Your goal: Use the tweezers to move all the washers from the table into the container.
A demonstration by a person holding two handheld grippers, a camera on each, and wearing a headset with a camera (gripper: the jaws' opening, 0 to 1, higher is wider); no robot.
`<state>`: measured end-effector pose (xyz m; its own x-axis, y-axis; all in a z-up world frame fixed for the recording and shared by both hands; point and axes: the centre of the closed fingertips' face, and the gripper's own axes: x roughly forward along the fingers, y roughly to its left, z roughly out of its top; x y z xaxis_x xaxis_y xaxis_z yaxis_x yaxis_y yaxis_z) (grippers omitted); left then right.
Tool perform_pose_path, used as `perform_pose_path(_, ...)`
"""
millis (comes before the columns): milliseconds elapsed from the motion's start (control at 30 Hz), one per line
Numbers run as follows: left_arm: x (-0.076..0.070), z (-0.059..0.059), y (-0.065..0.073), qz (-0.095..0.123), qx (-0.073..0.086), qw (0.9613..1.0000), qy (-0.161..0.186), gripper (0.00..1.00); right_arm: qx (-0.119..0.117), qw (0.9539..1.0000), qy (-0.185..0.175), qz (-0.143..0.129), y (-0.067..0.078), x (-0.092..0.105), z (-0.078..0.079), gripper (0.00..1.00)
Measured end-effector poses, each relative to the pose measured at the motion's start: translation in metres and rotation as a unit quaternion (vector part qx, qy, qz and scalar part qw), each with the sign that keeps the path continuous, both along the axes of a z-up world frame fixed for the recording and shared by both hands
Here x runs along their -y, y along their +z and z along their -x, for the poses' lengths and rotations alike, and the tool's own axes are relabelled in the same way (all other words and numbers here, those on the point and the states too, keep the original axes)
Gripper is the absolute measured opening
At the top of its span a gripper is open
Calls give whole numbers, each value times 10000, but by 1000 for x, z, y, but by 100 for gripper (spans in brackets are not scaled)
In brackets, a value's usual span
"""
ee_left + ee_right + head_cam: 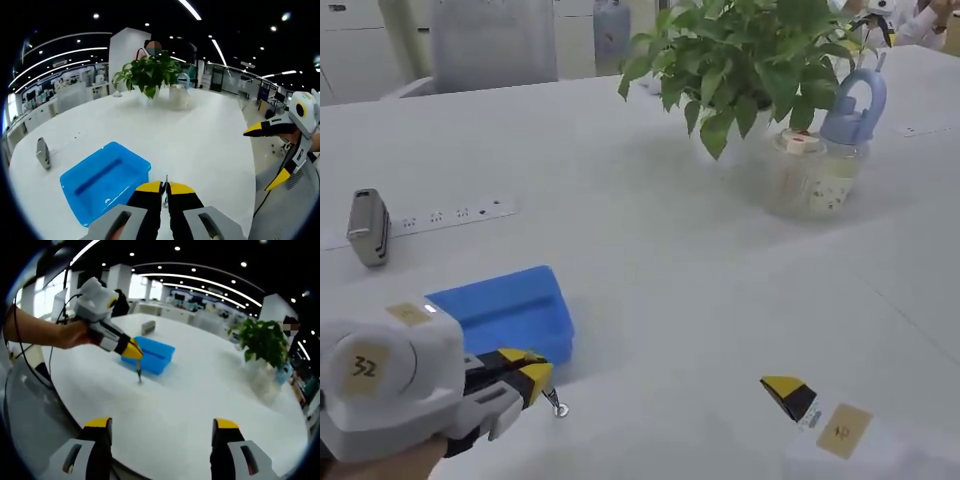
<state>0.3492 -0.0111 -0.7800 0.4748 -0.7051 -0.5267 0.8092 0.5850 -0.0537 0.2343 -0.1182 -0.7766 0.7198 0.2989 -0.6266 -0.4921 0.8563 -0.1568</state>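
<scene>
The table (720,300) lies open across its middle. A blue container (505,310) stands at the near left; farther back, a potted plant (750,50) and clear jar (815,178) block the right, a power strip (440,216) and grey device (368,228) the left.

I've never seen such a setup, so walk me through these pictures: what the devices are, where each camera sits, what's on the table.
No robot here: a person holds a two-jaw gripper in each hand. One picture comes from a headset camera looking down; the round two from cameras on the grippers. The left gripper is shut on tweezers, beside a blue container. The right gripper is open and empty. The white table also carries a potted plant and a power strip.
</scene>
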Motion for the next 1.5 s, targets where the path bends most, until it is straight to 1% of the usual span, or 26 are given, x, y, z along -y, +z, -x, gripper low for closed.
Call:
perform_pose_path(133, 1, 0, 0, -11, 41, 10000, -4, 0, 3, 10000, 7, -1, 0, 0, 0, 80)
perform_pose_path(233, 0, -1, 0, -75, 133, 9999, -9, 0, 0, 10000, 10, 4, 0, 0, 0, 80)
perform_pose_path(333, 0, 0, 0, -51, 117, 9999, -17, 0, -7, 10000, 27, 34, 0, 0, 0, 79)
perform_pose_path(367, 0, 1, 0, -77, 159, 9998, -28, 0, -8, 10000, 35, 39, -1, 0, 0, 79)
perform_pose_path(433, 1, 1, 0, -106, 193, 9997, -77, 0, -7, 10000, 46, 47, -1, 0, 1, 79)
perform_pose_path(533, 0, 1, 0, -156, 205, 9996, -78, 0, -9, 10000, 57, 54, -1, 0, 1, 78)
perform_pose_path(600, 0, 2, 0, -165, 171, 9997, -106, 0, -2, 10000, 53, 64, -1, 0, 1, 78)
perform_pose_path(700, 0, 3, 2, -200, 215, 9994, -155, 0, -1, 10000, 50, 66, -1, 0, 1, 78)
perform_pose_path(800, 0, 3, 7, -173, 253, 9994, -170, 0, -11, 9999, 53, 90, -1, 0, 1, 77)
perform_pose_path(967, 0, 0, 20, -131, 361, 9991, -194, 0, -15, 9999, 67, 112, -2, 0, 1, 77)
perform_pose_path(1233, -2, -1, 32, -135, 501, 9984, -213, 0, 21, 10000, 33, 84, 0, 1, 1, 78)
perform_pose_path(1367, -4, -2, 42, -134, 608, 9978, -231, 0, 30, 9999, 46, 111, 0, 1, 1, 78)
perform_pose_path(1500, -6, -6, 52, -117, 726, 9970, -232, 0, 43, 9999, 48, 111, 0, 1, 1, 77)
